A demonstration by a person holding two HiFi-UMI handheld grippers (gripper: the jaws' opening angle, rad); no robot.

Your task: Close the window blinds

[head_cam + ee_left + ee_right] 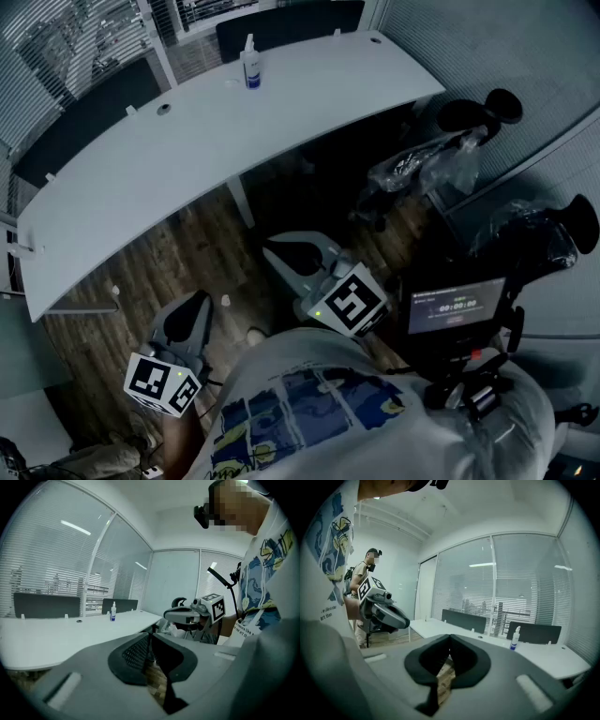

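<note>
The left gripper (192,314) and right gripper (298,255) hang empty, jaws together, before the desk's (187,159) near edge, seemingly idle with the blinds (66,47) beyond its far edge.

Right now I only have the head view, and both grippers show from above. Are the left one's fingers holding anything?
Observer: No. In the left gripper view the left gripper has its fingers shut, with only wood floor showing below them.
Operator: And the right one?
Observer: The right gripper is shut and empty too, by its own view.
Operator: Is anyone else in the room?
Observer: Yes. The right gripper view shows a standing person at its left edge, beyond the left gripper, with a device on the head.
</note>
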